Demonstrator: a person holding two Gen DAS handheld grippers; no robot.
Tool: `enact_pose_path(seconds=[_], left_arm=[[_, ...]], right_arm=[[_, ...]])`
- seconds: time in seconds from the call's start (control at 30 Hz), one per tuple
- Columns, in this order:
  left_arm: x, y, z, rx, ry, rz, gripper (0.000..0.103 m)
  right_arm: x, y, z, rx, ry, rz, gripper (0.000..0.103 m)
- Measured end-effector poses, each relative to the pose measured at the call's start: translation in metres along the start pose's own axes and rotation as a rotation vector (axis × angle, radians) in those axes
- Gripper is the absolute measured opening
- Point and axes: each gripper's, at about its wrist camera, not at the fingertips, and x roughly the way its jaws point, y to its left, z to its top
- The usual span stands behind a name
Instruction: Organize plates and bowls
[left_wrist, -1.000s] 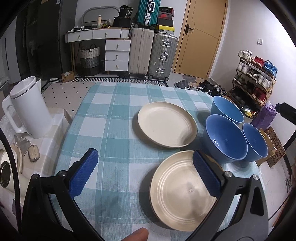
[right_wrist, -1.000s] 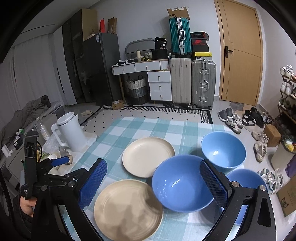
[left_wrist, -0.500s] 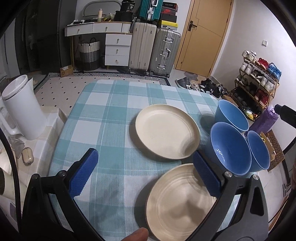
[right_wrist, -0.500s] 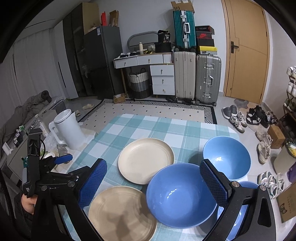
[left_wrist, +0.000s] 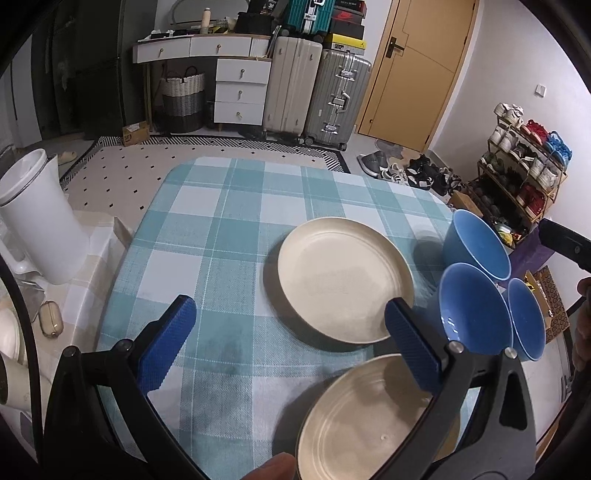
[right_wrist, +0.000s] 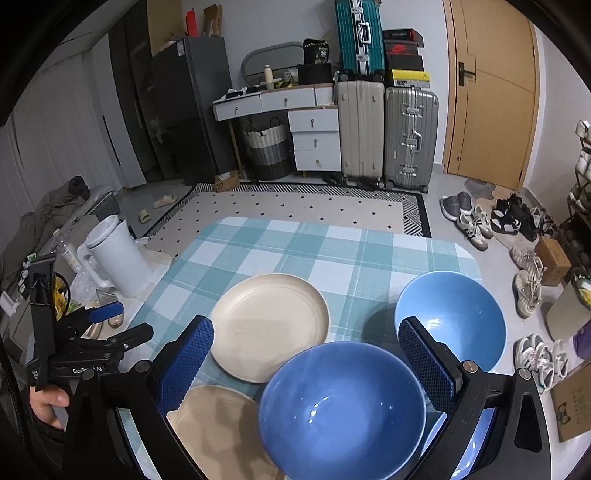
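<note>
I see two cream plates (left_wrist: 345, 284) (left_wrist: 365, 421) on the checked tablecloth (left_wrist: 221, 236), three blue bowls (right_wrist: 341, 410) (right_wrist: 452, 317) (left_wrist: 526, 319) clustered just right of them | my left gripper (left_wrist: 291, 343) spread wide, holding nothing, above cloth | my right gripper (right_wrist: 306, 363) likewise spread, empty, over nearest bowl | white kettle (left_wrist: 37, 218) off table's left edge

Above the teal-and-white checked tablecloth (left_wrist: 229, 229), the left gripper (left_wrist: 288, 347) hangs wide open, two round cream plates (left_wrist: 343, 280) and three glossy blue bowls (left_wrist: 476, 306) ahead.
</note>
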Motion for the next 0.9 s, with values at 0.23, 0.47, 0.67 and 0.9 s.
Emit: enact_pose_path(seconds=[0.23, 0.47, 0.67, 0.9], left_arm=[[0.025, 0.006, 0.007, -0.006, 0.027, 0.01, 0.102], [0.05, 0.01, 0.01, -0.015, 0.06, 0.022, 0.102], [0.075, 0.013, 0.007, -0.024, 0.098, 0.019, 0.102], [0.103, 0.014, 0.005, -0.039, 0.142, 0.01, 0.102]], right_arm=[[0.033, -0.005, 0.008, -0.012, 0.06, -0.002, 0.102], [0.068, -0.006, 0.012, -0.023, 0.111, 0.006, 0.102], [0.1, -0.012, 0.012, -0.009, 0.171, 0.01, 0.102], [0.131, -0.014, 0.01, -0.027, 0.238, 0.007, 0.102]])
